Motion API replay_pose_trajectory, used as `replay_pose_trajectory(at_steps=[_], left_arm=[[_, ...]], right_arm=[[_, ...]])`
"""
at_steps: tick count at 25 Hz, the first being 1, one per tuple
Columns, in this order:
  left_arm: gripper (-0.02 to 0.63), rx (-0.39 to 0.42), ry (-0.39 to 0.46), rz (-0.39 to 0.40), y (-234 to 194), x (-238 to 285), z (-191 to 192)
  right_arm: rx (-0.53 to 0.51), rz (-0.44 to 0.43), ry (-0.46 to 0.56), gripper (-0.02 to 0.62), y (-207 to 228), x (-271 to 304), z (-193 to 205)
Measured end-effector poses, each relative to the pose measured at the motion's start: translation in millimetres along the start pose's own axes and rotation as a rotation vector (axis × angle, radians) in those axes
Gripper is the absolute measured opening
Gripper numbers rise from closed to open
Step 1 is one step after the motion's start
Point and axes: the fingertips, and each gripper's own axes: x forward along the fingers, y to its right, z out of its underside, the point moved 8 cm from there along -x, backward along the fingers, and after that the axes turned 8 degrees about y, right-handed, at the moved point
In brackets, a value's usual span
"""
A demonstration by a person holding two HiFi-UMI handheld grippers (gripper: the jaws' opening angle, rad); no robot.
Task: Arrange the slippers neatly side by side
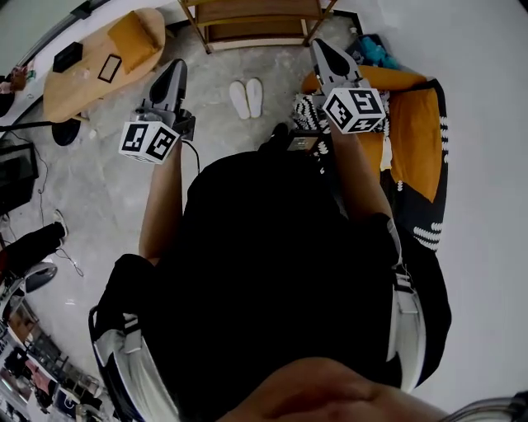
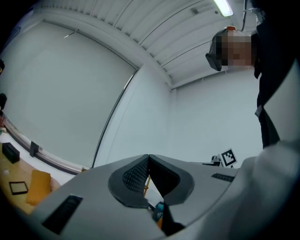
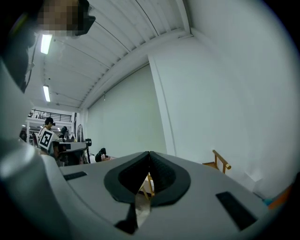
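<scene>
The left gripper (image 1: 172,81) has its jaws pressed together with nothing between them. The right gripper (image 1: 328,56) is the same, jaws together and empty. Both are held up in front of the person's chest, well apart, each with its marker cube nearest the body. Both gripper views look up at pale walls and a ribbed ceiling rather than down at the floor.

In the head view the slippers (image 1: 247,98), a white pair, lie on the grey floor (image 1: 107,198) between the two grippers and well below them, touched by neither. They lie parallel, just beside each other, with their ends level.

Beyond the slippers stands a wooden frame (image 1: 256,23). To the left is a round wooden table (image 1: 91,78) with a yellow cushion (image 1: 132,37) and two dark flat items on it. To the right, below the right gripper, lies an orange cushion (image 1: 415,124) beside a black-and-white patterned cloth (image 1: 308,110).
</scene>
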Motion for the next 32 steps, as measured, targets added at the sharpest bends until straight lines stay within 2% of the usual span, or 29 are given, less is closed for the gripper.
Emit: replay_pose_trajectory(at_steps=[6,10,15,19,26,29,32], left_arm=[[0.015,0.022,-0.034,-0.04,-0.4,-83.9,-8.8],[0.015,0.06,-0.034,-0.138,0.9,-133.8,-10.1],[0.015,0.18,-0.041,-0.271,13.7,-173.3,-9.0],[0.015,0.26,-0.038,-0.354,34.5,-188.5,-14.2],[0.015,0.28,-0.008,-0.335,89.5,-204.5,-33.4],[0.015,0.27,-0.003,-0.315,133.9,-215.5,-23.5],[0.015,0.236,-0.014,-0.29,180.6,-227.2,-6.1]], right_arm=[[0.014,-0.044,0.012,0.032,-83.8,-30.6,11.7],[0.008,-0.043,-0.026,0.032,-124.8,-54.9,27.1],[-0.032,-0.016,-0.045,0.032,-153.7,-90.7,33.0],[-0.043,-0.016,-0.037,0.032,-154.5,-118.0,31.2],[-0.065,-0.043,-0.009,0.032,-150.2,-167.2,13.6],[-0.068,-0.055,-0.005,0.032,-147.2,-211.5,6.6],[-0.045,-0.023,-0.001,0.032,-135.7,-266.2,9.6]])
